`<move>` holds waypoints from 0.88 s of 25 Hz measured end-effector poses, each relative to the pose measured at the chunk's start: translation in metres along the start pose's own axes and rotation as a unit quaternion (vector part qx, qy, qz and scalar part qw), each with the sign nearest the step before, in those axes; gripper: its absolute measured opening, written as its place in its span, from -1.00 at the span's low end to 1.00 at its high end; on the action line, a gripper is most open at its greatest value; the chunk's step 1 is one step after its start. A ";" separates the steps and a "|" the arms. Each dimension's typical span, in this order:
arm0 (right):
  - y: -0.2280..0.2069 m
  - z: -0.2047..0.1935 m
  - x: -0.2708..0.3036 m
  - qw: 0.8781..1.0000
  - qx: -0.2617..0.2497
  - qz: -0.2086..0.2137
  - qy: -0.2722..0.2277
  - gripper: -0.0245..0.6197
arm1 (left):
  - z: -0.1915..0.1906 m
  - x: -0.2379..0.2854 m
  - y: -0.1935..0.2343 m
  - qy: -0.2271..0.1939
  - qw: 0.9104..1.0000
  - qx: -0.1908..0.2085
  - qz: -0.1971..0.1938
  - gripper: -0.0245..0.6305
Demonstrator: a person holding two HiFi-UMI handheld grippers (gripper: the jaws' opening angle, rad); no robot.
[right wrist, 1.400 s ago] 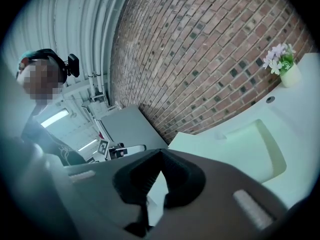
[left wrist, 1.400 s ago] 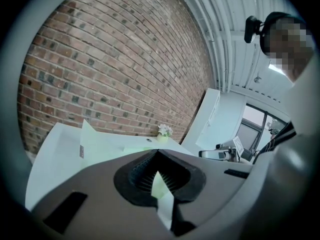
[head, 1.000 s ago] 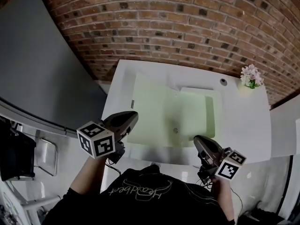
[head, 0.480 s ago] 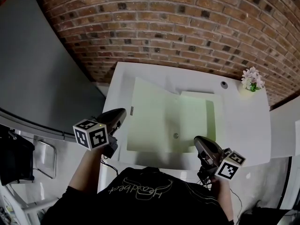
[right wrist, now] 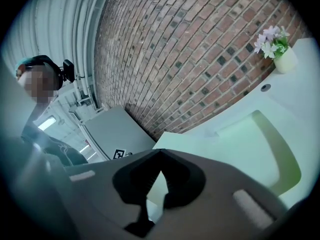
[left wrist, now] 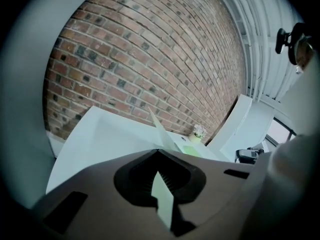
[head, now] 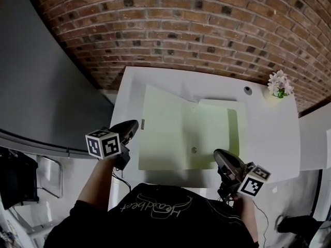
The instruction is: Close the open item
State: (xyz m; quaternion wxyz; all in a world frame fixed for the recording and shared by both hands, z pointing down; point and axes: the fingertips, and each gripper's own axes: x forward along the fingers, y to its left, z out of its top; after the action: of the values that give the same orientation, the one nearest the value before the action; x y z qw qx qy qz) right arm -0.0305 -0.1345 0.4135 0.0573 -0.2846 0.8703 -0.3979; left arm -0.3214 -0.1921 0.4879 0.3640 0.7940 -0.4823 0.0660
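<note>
Head view: pale green folder (head: 176, 133) open on the white worktop (head: 269, 133), filling the worktop's middle and reaching close to the worktop's near edge. Right half flat. Left flap (head: 160, 123) spread toward the worktop's left edge and, seen edge-on in the left gripper view, tilted up off the worktop rather than lying down. Brick wall (head: 181, 30) along the worktop's far side. Small pot (head: 278, 85) of pale flowers at the worktop's far right corner, a little round fitting (head: 247, 90) just beside it, both apart from the folder.

Left hand-held gripper (head: 135, 124) at the worktop's left edge, tip just beside the flap's outer edge. In the left gripper view, jaws drawn together at the tips, with the flap's thin edge rising straight out from between them. Pinched on the flap, as far as can be made out, since the contact point itself is dark and small.

Right hand-held gripper (head: 217, 154) at the worktop's near edge, over the folder's near right corner. In the right gripper view, jaws closed tip to tip, with only pale worktop and folder showing through the gap behind them. Flat green half stretching on toward the worktop's far side, pot standing beyond it.
</note>
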 end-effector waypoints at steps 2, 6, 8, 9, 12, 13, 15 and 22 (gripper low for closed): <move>-0.003 -0.002 0.001 1.000 0.004 -0.004 0.001 -0.93 | -0.010 0.008 0.004 0.013 1.000 -0.004 -0.010 -0.92; -0.007 -0.002 0.000 1.000 0.006 -0.011 0.003 -0.93 | -0.017 0.019 0.000 0.024 0.999 0.011 -0.027 -0.92; -0.009 -0.003 -0.001 1.000 0.007 -0.014 0.003 -0.93 | -0.022 0.025 0.000 0.029 0.999 0.017 -0.031 -0.92; -0.010 -0.004 -0.002 1.000 0.007 -0.015 0.003 -0.93 | -0.025 0.028 0.000 0.033 0.999 0.017 -0.035 -0.92; -0.011 -0.006 -0.001 1.000 0.009 -0.018 0.005 -0.93 | -0.031 0.038 -0.001 0.039 0.998 0.014 -0.053 -0.92; -0.012 -0.007 -0.001 1.000 0.010 -0.018 0.005 -0.93 | -0.032 0.040 -0.002 0.040 0.997 0.013 -0.058 -0.92; -0.012 -0.008 0.000 1.000 0.011 -0.020 0.006 -0.93 | -0.034 0.043 -0.004 0.043 0.997 0.012 -0.069 -0.92; -0.022 -0.013 -0.006 0.999 0.028 -0.034 -0.001 -0.93 | -0.039 0.053 -0.021 0.048 0.991 0.010 -0.121 -0.92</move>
State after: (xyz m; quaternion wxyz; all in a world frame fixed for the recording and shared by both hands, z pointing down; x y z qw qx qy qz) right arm -0.0200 -0.1339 0.4373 0.0529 -0.3127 0.8487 -0.4233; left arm -0.2667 -0.1995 0.5293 0.3841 0.8462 -0.3637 0.0638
